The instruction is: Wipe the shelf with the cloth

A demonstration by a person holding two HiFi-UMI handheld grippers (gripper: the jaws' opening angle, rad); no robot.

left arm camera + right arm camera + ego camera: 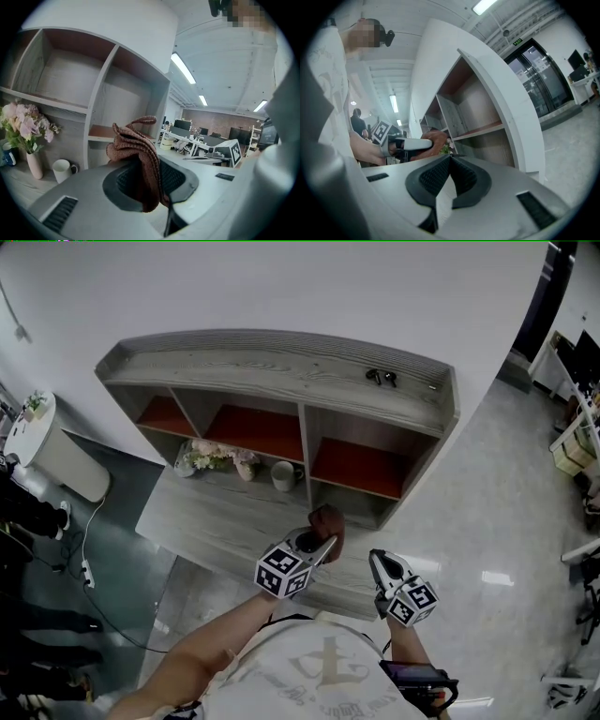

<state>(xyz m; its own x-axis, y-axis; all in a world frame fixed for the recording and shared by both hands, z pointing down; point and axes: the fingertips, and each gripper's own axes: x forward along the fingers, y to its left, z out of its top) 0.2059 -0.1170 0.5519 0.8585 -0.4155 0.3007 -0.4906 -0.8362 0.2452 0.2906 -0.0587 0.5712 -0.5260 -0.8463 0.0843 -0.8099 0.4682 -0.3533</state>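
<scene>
A grey wooden shelf unit (281,367) with red-backed compartments stands against the white wall. My left gripper (323,538) is shut on a brown knitted cloth (328,521), held just above the front ledge before the right compartment. In the left gripper view the cloth (138,154) bunches up between the jaws and hangs over them. My right gripper (384,570) hovers to the right of the left one, over the ledge's front edge, with its jaws touching and nothing in them. The right gripper view shows its pads (464,176) meeting, and the left gripper with the cloth (433,139) beyond.
A vase of pink flowers (211,457) and a white mug (284,475) stand on the lower ledge (216,521). A small dark object (381,377) lies on the shelf top. A white bin (47,451) is at the left; cables trail on the floor (89,563).
</scene>
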